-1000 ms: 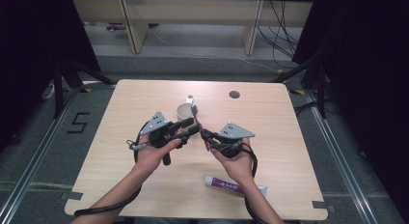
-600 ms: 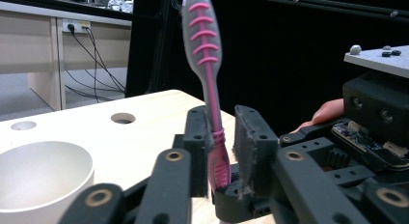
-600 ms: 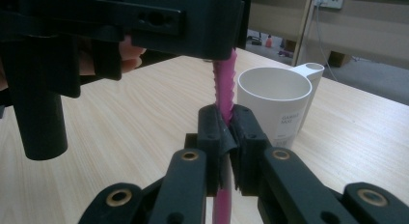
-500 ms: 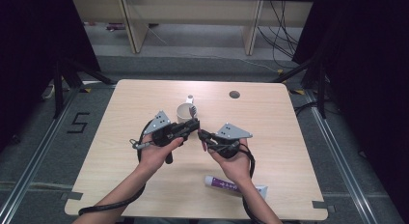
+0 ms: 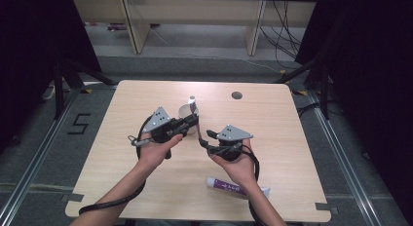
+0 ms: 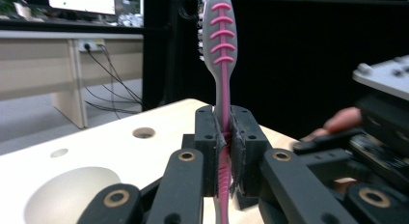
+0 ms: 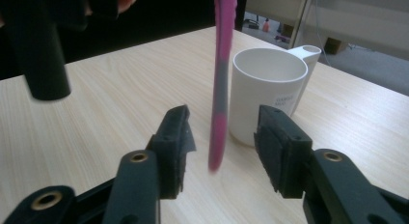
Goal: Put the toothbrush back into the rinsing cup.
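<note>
A pink and grey toothbrush (image 6: 221, 45) stands upright above the middle of the table, bristle head up. My left gripper (image 6: 225, 137) is shut on its handle, and its jaws have just finished closing there. In the high view the brush (image 5: 193, 106) rises from the left gripper (image 5: 195, 120) beside a white cup (image 5: 184, 110). My right gripper (image 7: 222, 142) is open, its jaws having just been opening. The brush's lower end (image 7: 222, 79) hangs between them, touching neither pad. The right gripper (image 5: 202, 138) sits just right of the left one.
The white cup (image 7: 265, 93) stands on the wooden table (image 5: 292, 133) just behind the brush. A purple and white toothpaste tube (image 5: 229, 187) lies near the front edge by the right forearm. A round hole (image 5: 236, 95) is at the table's back.
The left jaws have closed on the toothbrush handle and the right jaws have let it go and opened. Both hands stayed nearly where they were.
</note>
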`<control>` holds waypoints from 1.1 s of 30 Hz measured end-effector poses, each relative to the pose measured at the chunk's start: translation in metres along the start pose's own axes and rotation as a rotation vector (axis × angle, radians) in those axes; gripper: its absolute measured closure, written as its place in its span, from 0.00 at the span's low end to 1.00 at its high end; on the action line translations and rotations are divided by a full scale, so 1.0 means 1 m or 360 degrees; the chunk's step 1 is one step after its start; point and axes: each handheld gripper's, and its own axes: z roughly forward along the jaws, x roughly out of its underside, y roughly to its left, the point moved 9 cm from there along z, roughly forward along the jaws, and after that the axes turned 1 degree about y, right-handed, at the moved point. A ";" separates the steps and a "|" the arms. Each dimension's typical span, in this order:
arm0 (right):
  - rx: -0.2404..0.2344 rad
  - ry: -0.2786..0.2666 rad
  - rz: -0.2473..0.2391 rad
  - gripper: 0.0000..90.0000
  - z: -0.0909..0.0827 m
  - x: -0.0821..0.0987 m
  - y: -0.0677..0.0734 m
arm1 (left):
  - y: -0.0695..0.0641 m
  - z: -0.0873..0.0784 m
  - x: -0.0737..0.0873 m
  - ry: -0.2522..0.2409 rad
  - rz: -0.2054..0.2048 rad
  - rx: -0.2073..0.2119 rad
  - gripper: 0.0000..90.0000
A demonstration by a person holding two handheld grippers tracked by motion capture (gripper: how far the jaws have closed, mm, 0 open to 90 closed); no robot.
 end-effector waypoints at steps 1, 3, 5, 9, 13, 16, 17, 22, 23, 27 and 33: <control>0.0013 -0.0001 -0.0044 0.60 -0.002 0.000 -0.003 | 0.007 -0.001 -0.004 -0.0022 0.0005 -0.0022 0.92; 0.0010 0.0020 -0.0032 0.58 -0.007 0.003 -0.002 | 0.015 -0.002 -0.010 -0.0053 0.0009 -0.0047 0.92; 0.0032 0.0018 -0.0051 0.57 -0.011 0.005 -0.005 | 0.021 -0.003 -0.014 -0.0075 0.0008 -0.0062 0.92; 0.0058 0.0038 -0.0035 0.56 -0.019 0.010 -0.007 | 0.037 -0.003 -0.026 -0.0121 0.0011 -0.0115 0.92; 0.0086 0.0042 -0.0052 0.55 -0.025 0.014 -0.012 | 0.051 -0.003 -0.039 -0.0165 0.0022 -0.0161 0.92; 0.0106 0.0054 -0.0043 0.55 -0.028 0.020 -0.017 | 0.058 -0.002 -0.048 -0.0186 0.0044 -0.0187 0.92; 0.0116 0.0066 -0.0034 0.55 -0.029 0.022 -0.018 | 0.060 -0.002 -0.050 -0.0193 0.0054 -0.0193 0.92; 0.0131 0.0091 0.0004 0.54 -0.033 0.030 -0.023 | 0.067 0.002 -0.056 -0.0197 0.0084 -0.0218 0.92; 0.0124 0.0113 0.0000 0.54 -0.036 0.035 -0.026 | 0.070 0.004 -0.057 -0.0201 0.0092 -0.0227 0.92; 0.0158 0.0127 0.0047 0.54 -0.041 0.045 -0.032 | 0.077 0.009 -0.061 -0.0197 0.0101 -0.0250 0.92; 0.0186 0.0151 0.0033 0.53 -0.051 0.054 -0.040 | 0.083 0.020 -0.066 -0.0195 0.0125 -0.0266 0.92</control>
